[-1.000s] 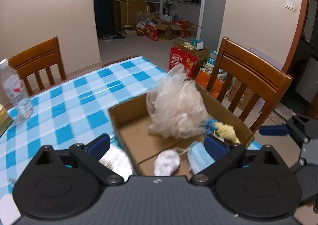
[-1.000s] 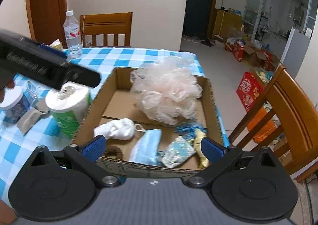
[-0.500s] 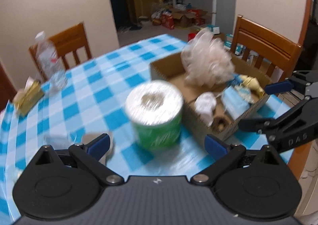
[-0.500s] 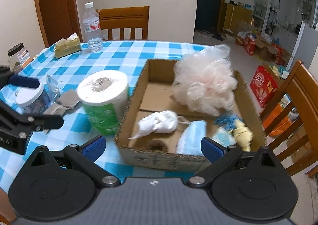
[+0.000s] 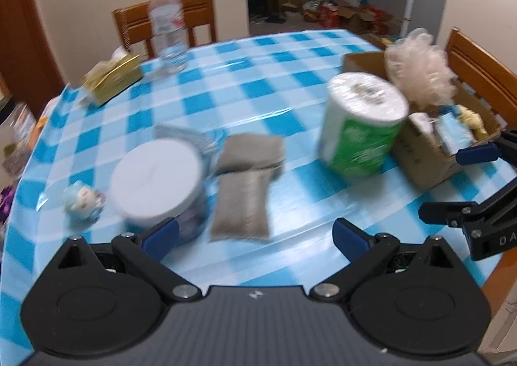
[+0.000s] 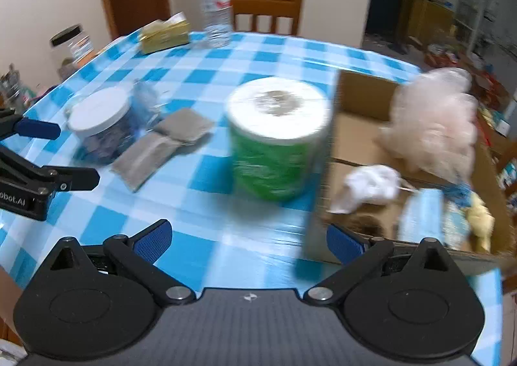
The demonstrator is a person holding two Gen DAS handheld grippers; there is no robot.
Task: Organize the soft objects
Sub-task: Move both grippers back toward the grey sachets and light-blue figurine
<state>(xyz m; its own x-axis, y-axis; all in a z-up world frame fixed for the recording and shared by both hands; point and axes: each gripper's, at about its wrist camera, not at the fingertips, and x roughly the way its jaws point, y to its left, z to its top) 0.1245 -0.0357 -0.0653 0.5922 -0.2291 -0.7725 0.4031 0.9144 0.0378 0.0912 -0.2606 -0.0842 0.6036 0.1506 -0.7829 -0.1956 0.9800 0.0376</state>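
Both grippers hang over the near edge of the table with their jaws spread wide and nothing between them — the left gripper faces the two grey cloth pads that lie flat and overlapping on the blue-checked tablecloth, between a white-lidded jar and an upright green-wrapped toilet roll. Those pads look light and limp; I'd guess they will fold and sag, so pinching a free edge or corner seems wiser than the middle. The cloth looks glossy, probably slick. The right gripper looks toward the roll and the cardboard box just beside it, already holding a pink mesh pouf, a white wad and a face mask. Beyond stand a water bottle, wooden chairs, and a cluttered room — all blurred.
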